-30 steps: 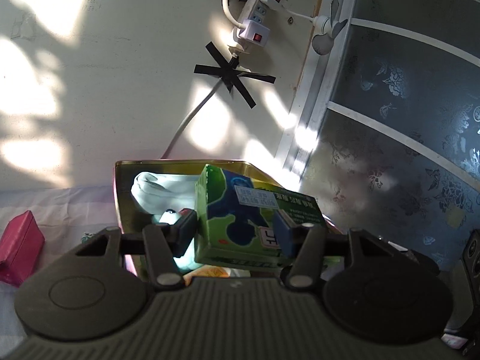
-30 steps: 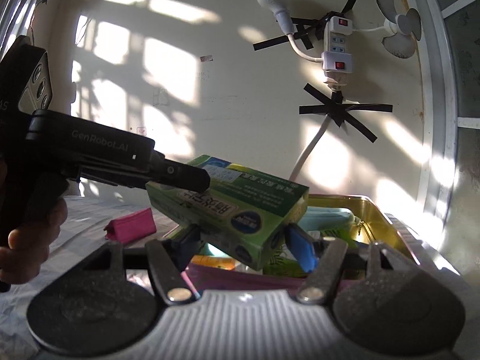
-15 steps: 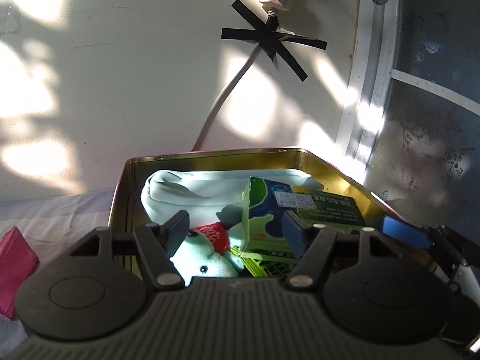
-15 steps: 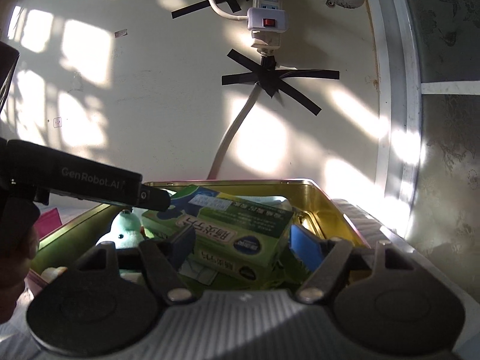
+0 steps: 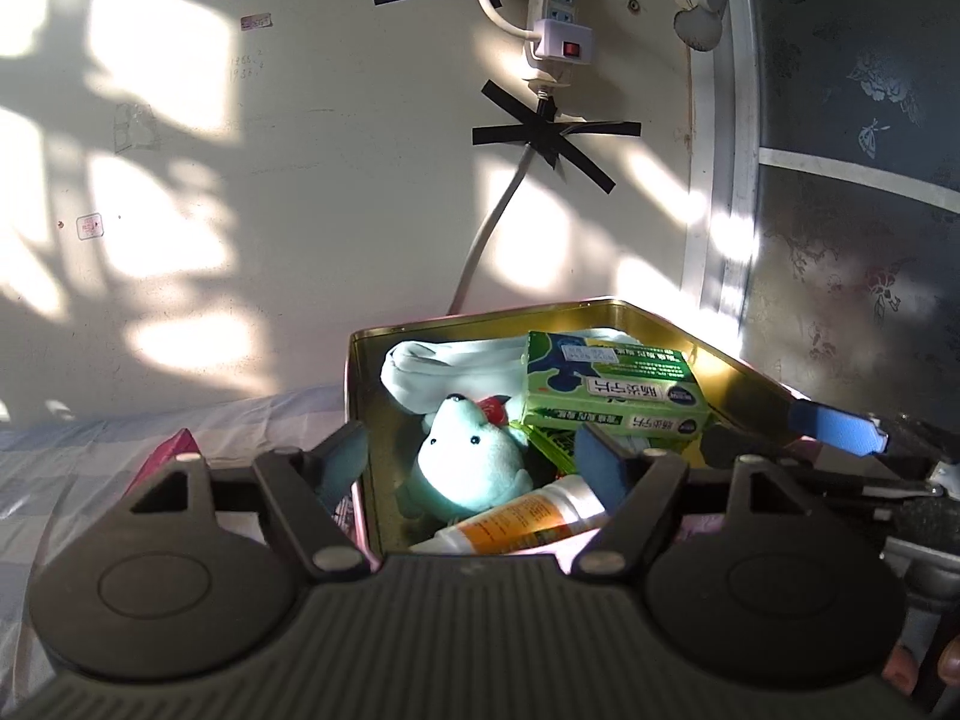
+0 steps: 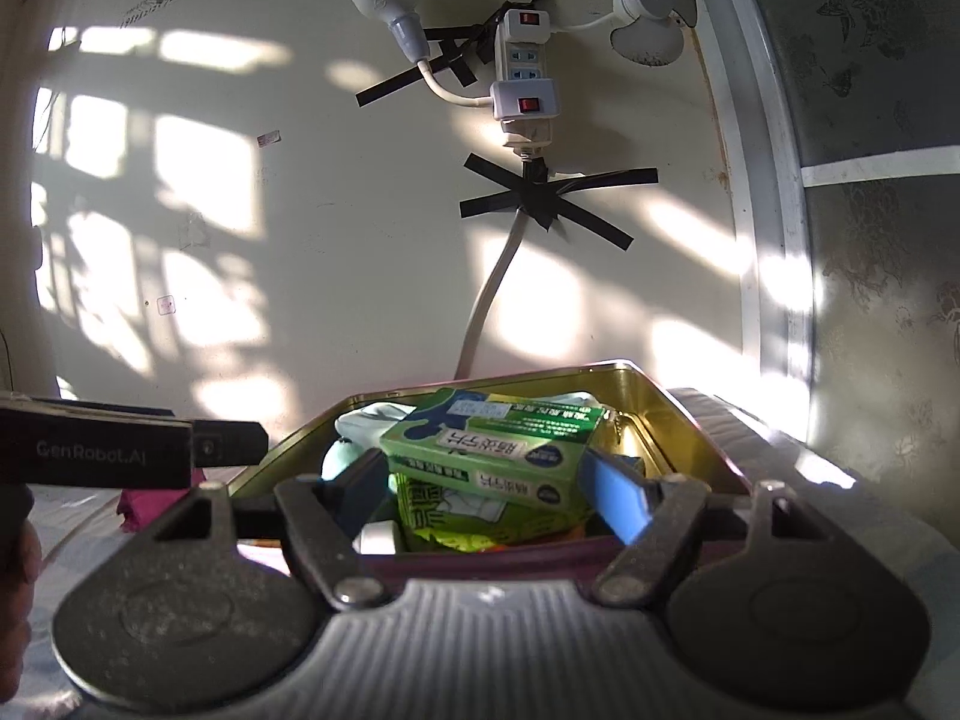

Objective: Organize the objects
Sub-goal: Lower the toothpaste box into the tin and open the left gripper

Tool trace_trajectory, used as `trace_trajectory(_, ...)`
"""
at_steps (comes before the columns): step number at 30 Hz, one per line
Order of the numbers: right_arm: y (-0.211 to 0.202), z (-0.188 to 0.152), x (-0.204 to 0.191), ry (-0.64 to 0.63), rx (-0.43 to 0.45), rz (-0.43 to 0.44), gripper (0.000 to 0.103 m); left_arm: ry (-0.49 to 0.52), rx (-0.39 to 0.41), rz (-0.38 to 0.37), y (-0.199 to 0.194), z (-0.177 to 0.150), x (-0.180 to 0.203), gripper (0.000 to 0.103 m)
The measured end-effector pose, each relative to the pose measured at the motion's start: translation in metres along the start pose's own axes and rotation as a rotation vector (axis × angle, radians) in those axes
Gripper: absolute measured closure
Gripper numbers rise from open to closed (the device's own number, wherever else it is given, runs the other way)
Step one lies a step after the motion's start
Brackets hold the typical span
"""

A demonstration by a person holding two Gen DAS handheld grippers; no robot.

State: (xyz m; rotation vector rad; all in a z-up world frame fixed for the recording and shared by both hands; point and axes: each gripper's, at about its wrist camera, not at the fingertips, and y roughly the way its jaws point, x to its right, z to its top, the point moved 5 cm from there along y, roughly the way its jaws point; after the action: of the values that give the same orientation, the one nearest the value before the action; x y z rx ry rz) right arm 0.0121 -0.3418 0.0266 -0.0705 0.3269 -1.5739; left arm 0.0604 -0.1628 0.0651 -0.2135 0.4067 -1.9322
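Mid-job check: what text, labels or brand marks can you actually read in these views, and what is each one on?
"GenRobot.AI": pale lettering on the black body of the left gripper, seen from the right wrist.
Green cardboard box in the gold metal tin: large white characters and a white label, too blurred to read.
Orange-and-white tube: print unreadable.
Small stickers on the cream wall: too small.

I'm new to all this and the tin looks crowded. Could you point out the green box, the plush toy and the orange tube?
green box [image 5: 612, 396]: left wrist view, its printed top face.
plush toy [image 5: 474, 456]: left wrist view, its pale head.
orange tube [image 5: 528, 519]: left wrist view, its orange label.
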Motion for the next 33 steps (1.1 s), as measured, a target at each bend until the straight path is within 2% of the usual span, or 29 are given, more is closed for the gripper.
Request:
trace_trajectory(12,-0.043,-0.043,-0.020,0.099,-0.017,-0.038,0.029,-0.036,-0.048,0.063,-0.035,-0.055,-0.021,0.025)
trace_trajectory(19,-0.057,-0.055,-0.032,0.055,0.036,-0.051,0.026,-0.027,-0.061,0.126,-0.034,-0.086,-0.035,0.022)
trace_trajectory(25,-0.051,-0.056,-0.034,0.041,0.009,-0.051,0.026,-0.034,-0.094,0.156,-0.027,-0.102,-0.051,0.022)
trace_trajectory(33,-0.043,-0.057,-0.053,-0.026,-0.023,-0.048,0.026,-0.088,-0.118,0.150,-0.024,-0.105,-0.075,0.022)
